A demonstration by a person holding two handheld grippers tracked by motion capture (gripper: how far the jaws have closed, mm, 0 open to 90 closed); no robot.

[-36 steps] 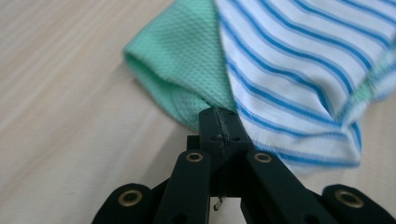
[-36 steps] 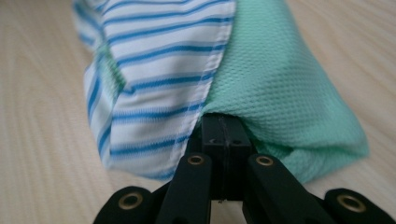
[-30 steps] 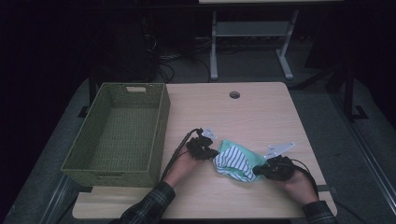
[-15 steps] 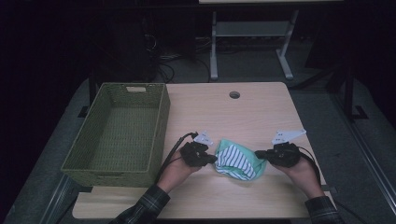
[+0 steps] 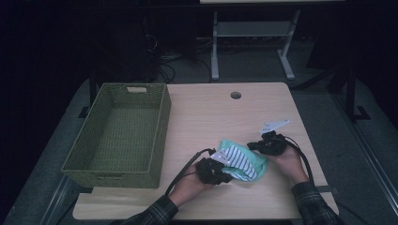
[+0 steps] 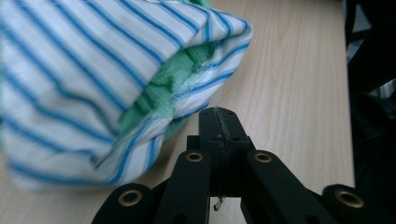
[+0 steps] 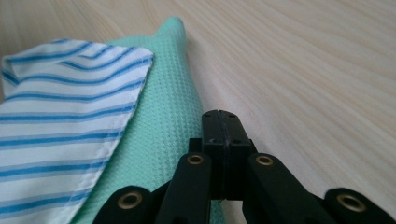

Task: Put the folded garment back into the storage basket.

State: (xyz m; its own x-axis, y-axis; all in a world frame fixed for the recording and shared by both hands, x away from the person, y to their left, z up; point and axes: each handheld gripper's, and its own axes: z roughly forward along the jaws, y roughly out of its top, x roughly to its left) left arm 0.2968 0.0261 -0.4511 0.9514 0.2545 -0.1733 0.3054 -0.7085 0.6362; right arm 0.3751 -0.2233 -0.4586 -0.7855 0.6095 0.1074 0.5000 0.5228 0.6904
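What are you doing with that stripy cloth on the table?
A person holds a claw in each hand and works on a small pile of cloth on the table: a blue-striped white piece lying on a green one. The left claw is at the near left edge of the pile and the right claw at its right side, both with jaws closed together. A green basket stands at the left with nothing in it.

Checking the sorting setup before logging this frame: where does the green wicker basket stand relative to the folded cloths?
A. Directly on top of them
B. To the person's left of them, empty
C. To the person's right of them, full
B: in the high view the green wicker basket stands left of the folded cloths, with nothing inside it.
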